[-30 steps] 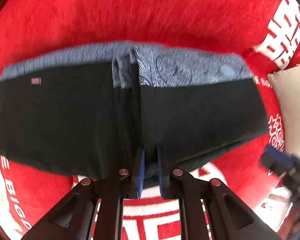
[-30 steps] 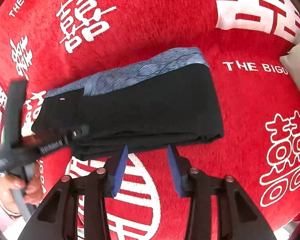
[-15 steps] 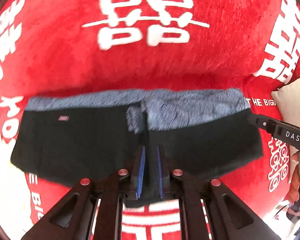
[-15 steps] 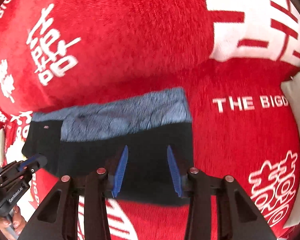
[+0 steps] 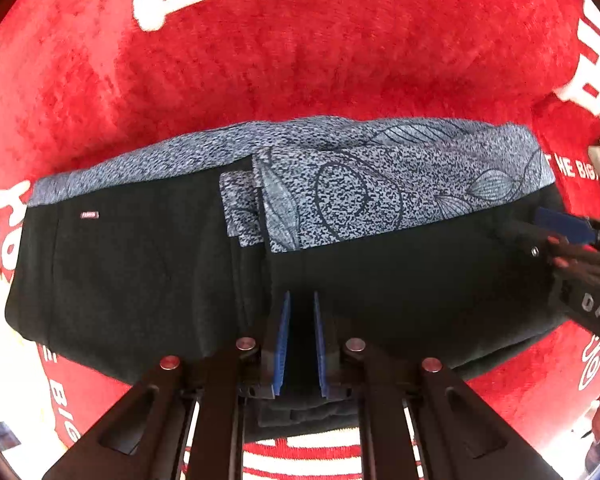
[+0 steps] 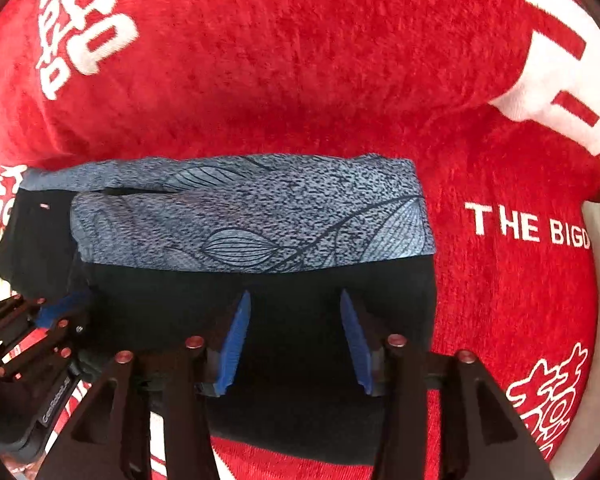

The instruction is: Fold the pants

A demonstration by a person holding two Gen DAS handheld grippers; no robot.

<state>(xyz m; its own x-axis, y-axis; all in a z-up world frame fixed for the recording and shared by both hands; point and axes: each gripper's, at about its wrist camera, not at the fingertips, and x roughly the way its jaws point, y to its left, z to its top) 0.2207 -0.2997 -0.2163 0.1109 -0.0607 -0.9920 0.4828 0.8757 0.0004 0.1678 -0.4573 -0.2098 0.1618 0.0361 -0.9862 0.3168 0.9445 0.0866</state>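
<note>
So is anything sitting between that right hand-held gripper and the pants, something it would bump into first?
Nothing visible. The right hand-held gripper hangs straight over the folded black pants, its jaws opening with only dark cloth beneath them. The left hand-held gripper is off to one side, shut on a fold of the pants, on the red blanket.

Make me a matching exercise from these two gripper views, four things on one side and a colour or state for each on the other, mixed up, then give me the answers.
Column 1:
1. left gripper
2. right gripper
3. waistband
4. blanket

Column 2:
A. red with white lettering
B. blue-grey leaf print
C. clamped on black fabric of the pants
D. jaws opening above the pants

Pairs: 1-C, 2-D, 3-B, 4-A
</note>
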